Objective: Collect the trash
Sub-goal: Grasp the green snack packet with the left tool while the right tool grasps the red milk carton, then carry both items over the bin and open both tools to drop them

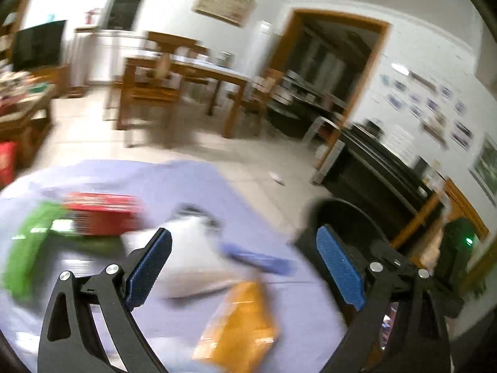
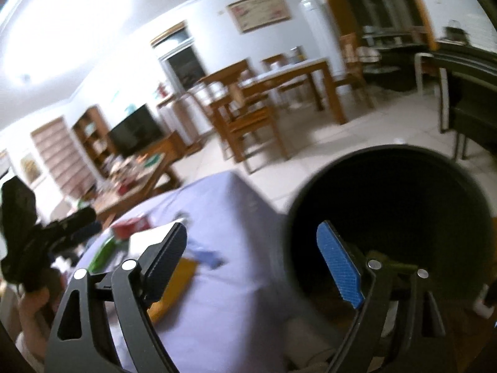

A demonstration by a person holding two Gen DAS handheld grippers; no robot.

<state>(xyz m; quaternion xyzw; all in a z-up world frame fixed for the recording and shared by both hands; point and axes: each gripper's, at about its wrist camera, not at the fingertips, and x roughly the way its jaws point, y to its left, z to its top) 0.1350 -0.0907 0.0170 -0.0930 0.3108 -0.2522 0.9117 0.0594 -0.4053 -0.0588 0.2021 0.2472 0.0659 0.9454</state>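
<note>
A table with a lilac cloth (image 1: 174,180) holds blurred trash: a red box (image 1: 102,214), a green packet (image 1: 28,248), a white crumpled paper (image 1: 192,248), a blue wrapper (image 1: 257,259) and an orange packet (image 1: 242,323). My left gripper (image 1: 243,267) is open and empty above the white paper. A black round bin (image 2: 391,227) stands at the table's right edge; it also shows in the left wrist view (image 1: 344,220). My right gripper (image 2: 253,264) is open and empty, near the bin's rim. The left gripper (image 2: 62,230) shows at the right wrist view's left edge.
A wooden dining table with chairs (image 1: 174,74) stands across the tiled floor. A cluttered low wooden table (image 1: 21,102) and a television (image 1: 37,46) are at the left. A dark cabinet (image 1: 382,168) stands against the right wall. A scrap lies on the floor (image 1: 278,178).
</note>
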